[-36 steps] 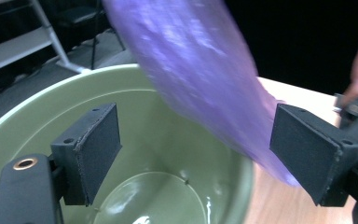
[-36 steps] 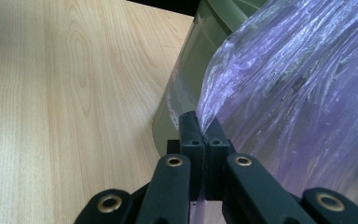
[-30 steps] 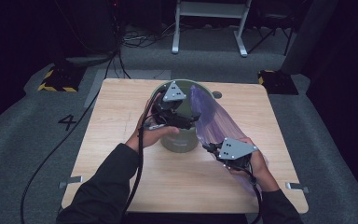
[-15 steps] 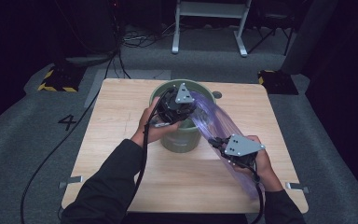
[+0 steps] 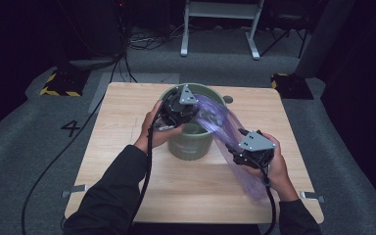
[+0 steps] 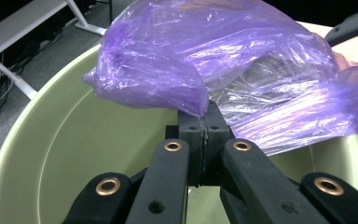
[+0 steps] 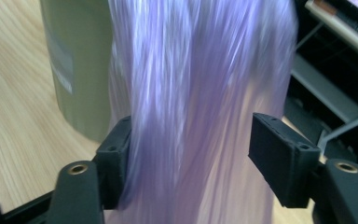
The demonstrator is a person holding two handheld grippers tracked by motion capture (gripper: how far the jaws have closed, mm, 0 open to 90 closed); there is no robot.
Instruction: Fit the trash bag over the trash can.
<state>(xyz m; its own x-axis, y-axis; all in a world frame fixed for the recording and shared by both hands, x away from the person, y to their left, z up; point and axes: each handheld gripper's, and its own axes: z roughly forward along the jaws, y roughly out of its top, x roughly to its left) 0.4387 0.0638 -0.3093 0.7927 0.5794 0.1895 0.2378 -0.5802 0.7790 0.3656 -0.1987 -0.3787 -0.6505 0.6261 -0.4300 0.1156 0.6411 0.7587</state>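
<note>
A bin (image 5: 191, 142) stands on the table (image 5: 127, 107), nearer its far edge than its near one, about midway between the side edges. A plastic bag (image 5: 220, 122) runs from the bin's mouth over its right rim down toward the table's near right corner.

Room, as we see it: dim, with grey carpet floor (image 5: 39, 161) marked with a black "4" (image 5: 72, 128). We note a light wooden bench (image 5: 127, 107), a white metal frame (image 5: 220, 24) behind it, black cables (image 5: 142, 41), and two yellow-black striped blocks (image 5: 58, 83).
</note>
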